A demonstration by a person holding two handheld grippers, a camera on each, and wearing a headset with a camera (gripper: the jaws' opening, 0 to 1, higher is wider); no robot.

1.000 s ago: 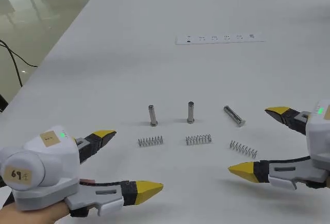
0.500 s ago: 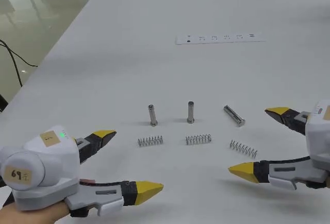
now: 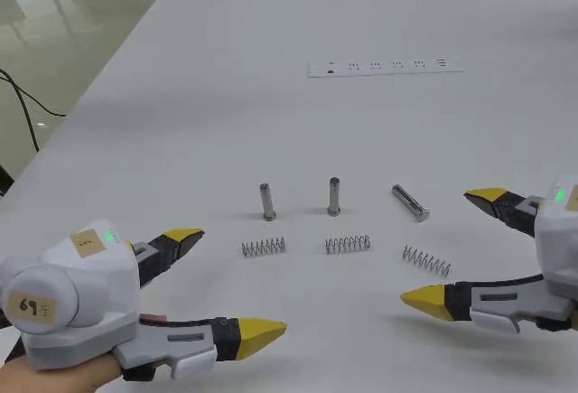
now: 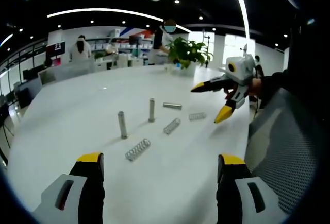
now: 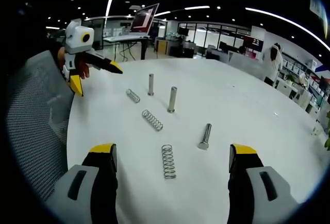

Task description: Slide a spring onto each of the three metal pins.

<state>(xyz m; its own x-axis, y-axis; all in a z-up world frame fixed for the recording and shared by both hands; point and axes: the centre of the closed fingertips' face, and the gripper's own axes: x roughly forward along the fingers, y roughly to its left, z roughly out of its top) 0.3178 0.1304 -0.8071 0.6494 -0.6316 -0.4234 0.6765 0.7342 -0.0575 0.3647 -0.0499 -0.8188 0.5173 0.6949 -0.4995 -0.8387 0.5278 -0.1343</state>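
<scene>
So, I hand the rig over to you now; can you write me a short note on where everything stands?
Left tongs: open, empty, near the left spring.
Right tongs: open, empty, by the right spring.
Left pin and middle pin stand upright on the table; right pin lies on its side.
The middle spring and the other two lie flat, one in front of each pin.
Done: nothing; no spring is on a pin.
Left: all three springs.
</scene>
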